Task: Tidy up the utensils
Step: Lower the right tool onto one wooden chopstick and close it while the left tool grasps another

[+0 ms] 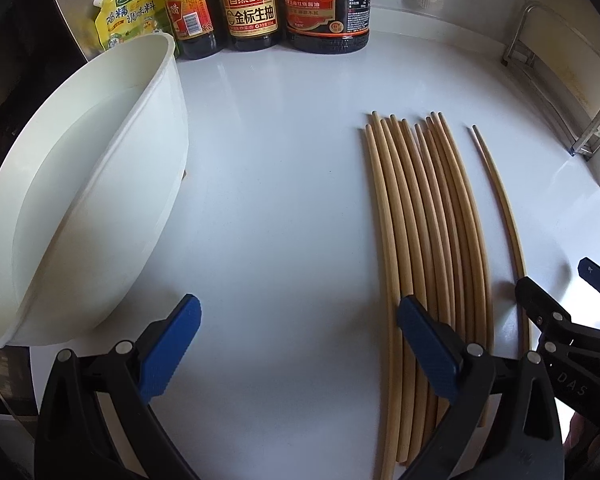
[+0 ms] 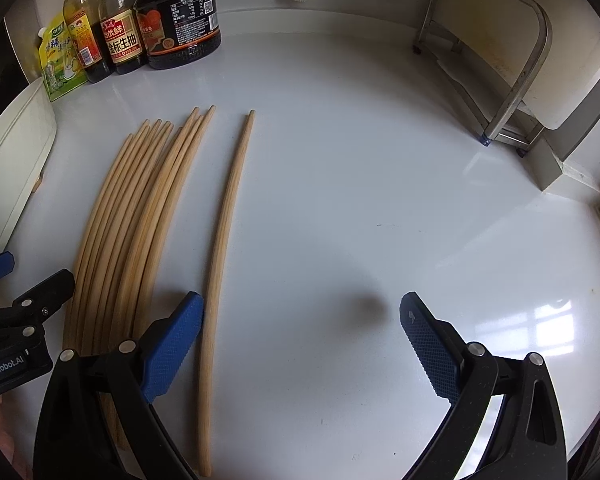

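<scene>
A bunch of several wooden chopsticks (image 1: 424, 232) lies on the white counter, tips pointing away; it also shows in the right wrist view (image 2: 140, 216). One single chopstick (image 2: 224, 264) lies apart to the right of the bunch; in the left wrist view it (image 1: 500, 200) sits right of the bunch. A white tub (image 1: 80, 192) stands at the left. My left gripper (image 1: 300, 332) is open and empty, its right finger over the bunch. My right gripper (image 2: 300, 332) is open and empty, with the single chopstick just inside its left finger.
Sauce bottles (image 1: 252, 4) and a yellow seasoning pouch (image 1: 128, 8) line the back wall. A metal rack (image 2: 512, 80) with a cutting board stands at the back right. The white counter (image 2: 360, 184) stretches between them. Each gripper shows at the edge of the other's view.
</scene>
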`<state>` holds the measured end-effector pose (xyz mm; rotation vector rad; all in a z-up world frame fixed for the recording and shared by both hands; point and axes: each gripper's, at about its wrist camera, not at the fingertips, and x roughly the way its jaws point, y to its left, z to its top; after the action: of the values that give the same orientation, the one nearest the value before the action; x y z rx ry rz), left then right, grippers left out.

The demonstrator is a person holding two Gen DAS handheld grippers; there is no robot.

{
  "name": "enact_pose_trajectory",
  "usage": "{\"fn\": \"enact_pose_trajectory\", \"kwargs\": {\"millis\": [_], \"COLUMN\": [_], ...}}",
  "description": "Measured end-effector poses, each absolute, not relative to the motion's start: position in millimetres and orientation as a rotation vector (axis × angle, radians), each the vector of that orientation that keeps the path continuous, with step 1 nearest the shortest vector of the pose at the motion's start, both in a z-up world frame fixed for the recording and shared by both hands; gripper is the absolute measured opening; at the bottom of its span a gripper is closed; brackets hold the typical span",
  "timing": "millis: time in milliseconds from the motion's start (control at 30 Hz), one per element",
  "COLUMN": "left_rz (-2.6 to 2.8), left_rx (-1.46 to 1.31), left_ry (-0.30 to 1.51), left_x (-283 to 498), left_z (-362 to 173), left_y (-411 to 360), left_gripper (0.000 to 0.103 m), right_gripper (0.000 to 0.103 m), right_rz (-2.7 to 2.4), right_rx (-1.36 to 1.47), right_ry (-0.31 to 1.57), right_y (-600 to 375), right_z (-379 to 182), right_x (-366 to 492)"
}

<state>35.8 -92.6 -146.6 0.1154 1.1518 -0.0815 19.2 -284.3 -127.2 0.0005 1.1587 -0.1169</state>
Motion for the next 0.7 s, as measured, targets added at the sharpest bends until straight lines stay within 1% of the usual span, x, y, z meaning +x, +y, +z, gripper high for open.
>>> {"fn": "enact_pose_trajectory", "kwargs": {"millis": [367,500,533,600,633,667,700], "left_rz": [-0.058,-0.043,-0.042,-0.057,-0.063,-0.070,-0.076], "left_rx": [0.122,0.133,0.139,0.138,0.139,0.145,0.150], "left_ry": [1.163,1.146,1.142,1.135,1.134,1.133,1.134], "left_x": [41.1,40.4,39.3,36.6,35.3,34.6,34.4], "left_z": [-151.6,-151.2,-151.0,-149.4,-148.2,-147.2,-146.2], "left_y": [-92.9,-93.9,-94.6,-96.0,-96.9,-98.6,-100.8], "left_gripper": [0.097,0.097,0.096,0.088,0.083,0.078,0.075], "right_gripper": [0.093,0.079,0.077,0.065,0.063,0.058,0.054], "right_rz": [-0.122,-0.077,-0.066,-0.040,-0.030,-0.022,-0.015], "right_rx": [-0.028,-0.031,-0.030,-0.026,-0.030,-0.039,-0.049], "right_ry": [1.137,1.127,1.127,1.125,1.124,1.122,1.121], "right_y": [-284.3,-279.5,-278.0,-275.0,-272.4,-269.7,-266.1], "right_z": [-128.4,-128.1,-127.6,-127.1,-126.8,-126.6,-126.5], "right_x": [15.6,14.5,15.3,15.4,15.6,15.4,15.0]}}
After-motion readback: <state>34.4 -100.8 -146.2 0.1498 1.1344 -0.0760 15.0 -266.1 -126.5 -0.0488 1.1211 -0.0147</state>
